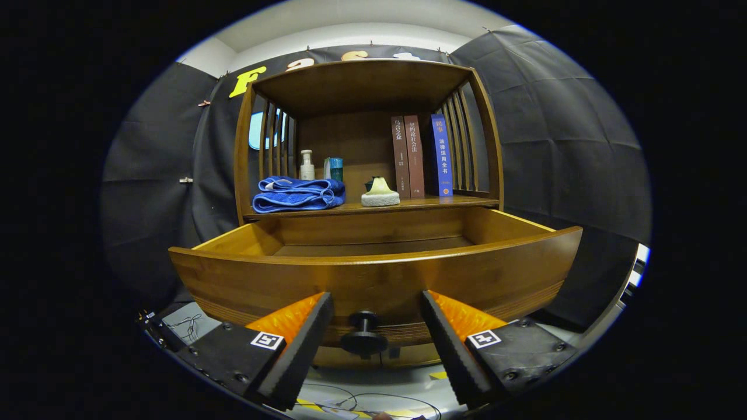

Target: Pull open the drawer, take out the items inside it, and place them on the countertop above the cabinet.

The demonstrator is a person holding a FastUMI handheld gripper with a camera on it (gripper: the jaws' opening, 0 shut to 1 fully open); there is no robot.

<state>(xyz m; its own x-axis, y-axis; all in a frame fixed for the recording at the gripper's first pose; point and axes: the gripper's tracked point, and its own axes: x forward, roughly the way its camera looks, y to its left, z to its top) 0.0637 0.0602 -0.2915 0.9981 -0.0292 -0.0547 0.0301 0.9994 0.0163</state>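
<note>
Spreading wide, the gripper (376, 338), fingers parted and pressing on nothing. Sitting between the fingertips, touched by neither, the round dark knob (363, 333) on the curved brown wooden drawer (373, 280). Standing pulled well out from the brown wooden cabinet (367, 146), that drawer; inside, showing bare wood along the back wall and the far strip of floor, the nearer part possibly hiding behind the tall front panel, so contents hard to tell. Just beyond and above, running across the cabinet, the wooden countertop shelf (420, 203). Lying on it toward the left, a folded blue towel (299, 195); behind the towel, standing upright, a small white pump bottle (307, 165) and, beside it, a teal container (335, 168). Resting near the middle, a pale wedge-shaped sponge (380, 193) on a white base. Standing upright further right, two brown books (408, 155) touching each other, then a blue book (442, 154) just beside them. Trailing below the drawer, thin cables (350, 399) on a pale floor.
</note>
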